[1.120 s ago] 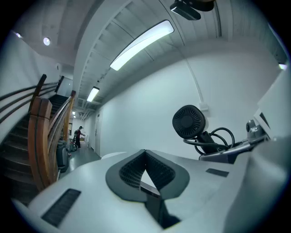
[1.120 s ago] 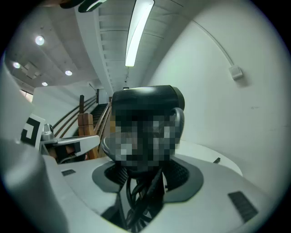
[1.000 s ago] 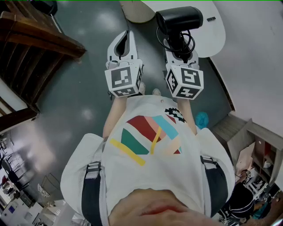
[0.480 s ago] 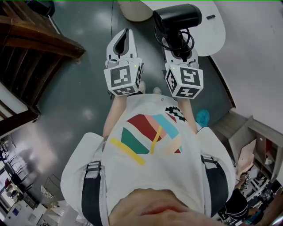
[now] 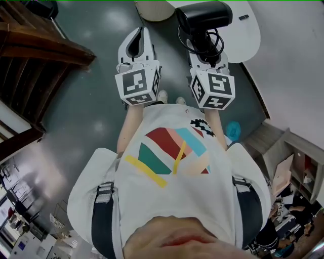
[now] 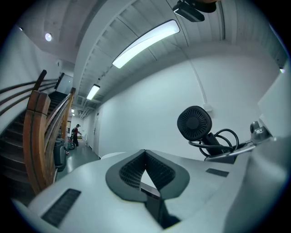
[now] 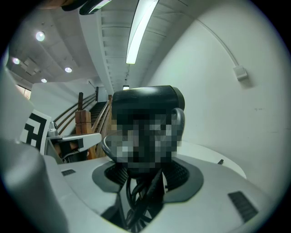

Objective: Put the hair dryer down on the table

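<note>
Nearest: the person's white T-shirt (image 5: 172,172) with coloured stripes, dark straps over both shoulders. Two pale shoes (image 5: 162,96) on the grey floor (image 5: 96,101) just beyond the hem.

Both grippers held out ahead, side by side, apart. Marker cubes face the head view: left cube (image 5: 137,86), right cube (image 5: 212,90).

Left gripper (image 5: 138,40): in the left gripper view (image 6: 145,159) the ribbed pads (image 6: 132,170) meet at their tips, jaws together, nothing between them.

Right gripper (image 5: 206,53): in the right gripper view (image 7: 145,177) the jaws stand wide and clamp the handle of the black hair dryer (image 7: 145,98) together with its bundled cord (image 7: 141,200). Part of the dryer is mosaic-covered there.

Hair dryer (image 5: 205,15): held up in the air, handle down in the jaws, barrel lying crosswise above them. Seen from the head, it overlaps the near-left edge of the white table (image 5: 245,43); not resting on it. From the left gripper view its rear grille (image 6: 194,124) shows, with cord loops (image 6: 223,139) below.

Farther out: small dark item (image 5: 243,18) on the table top. Pale round object (image 5: 154,10) at the far edge, identity unclear. Wooden staircase (image 5: 40,45) to the left. Blue object (image 5: 233,134) on the floor at right.
</note>
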`<action>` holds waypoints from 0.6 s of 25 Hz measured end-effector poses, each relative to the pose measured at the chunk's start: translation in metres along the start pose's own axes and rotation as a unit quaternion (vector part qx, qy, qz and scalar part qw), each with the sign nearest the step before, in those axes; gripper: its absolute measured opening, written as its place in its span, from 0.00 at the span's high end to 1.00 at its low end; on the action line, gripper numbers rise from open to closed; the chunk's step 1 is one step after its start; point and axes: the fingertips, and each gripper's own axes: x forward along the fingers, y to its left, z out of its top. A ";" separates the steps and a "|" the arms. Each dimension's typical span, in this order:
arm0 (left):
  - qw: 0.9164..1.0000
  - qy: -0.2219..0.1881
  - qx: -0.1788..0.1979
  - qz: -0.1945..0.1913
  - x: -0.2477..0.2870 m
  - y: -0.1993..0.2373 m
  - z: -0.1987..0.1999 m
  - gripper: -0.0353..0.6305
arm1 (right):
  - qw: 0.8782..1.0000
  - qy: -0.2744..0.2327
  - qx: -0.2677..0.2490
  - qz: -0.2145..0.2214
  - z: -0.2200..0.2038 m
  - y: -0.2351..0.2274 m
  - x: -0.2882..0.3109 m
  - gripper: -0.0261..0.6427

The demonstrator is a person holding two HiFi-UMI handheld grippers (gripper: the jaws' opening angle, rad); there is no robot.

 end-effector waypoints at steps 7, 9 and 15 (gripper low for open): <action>1.000 -0.017 -0.008 0.006 0.012 0.054 0.003 0.93 | 1.000 -0.003 0.018 -0.010 0.002 0.021 0.032 0.63; 1.000 -0.019 -0.007 0.008 0.014 0.066 0.003 0.93 | 1.000 -0.004 0.015 -0.017 0.003 0.024 0.037 0.63; 1.000 -0.024 -0.006 0.015 0.020 0.083 0.001 0.93 | 0.999 -0.011 0.012 -0.033 0.005 0.021 0.041 0.63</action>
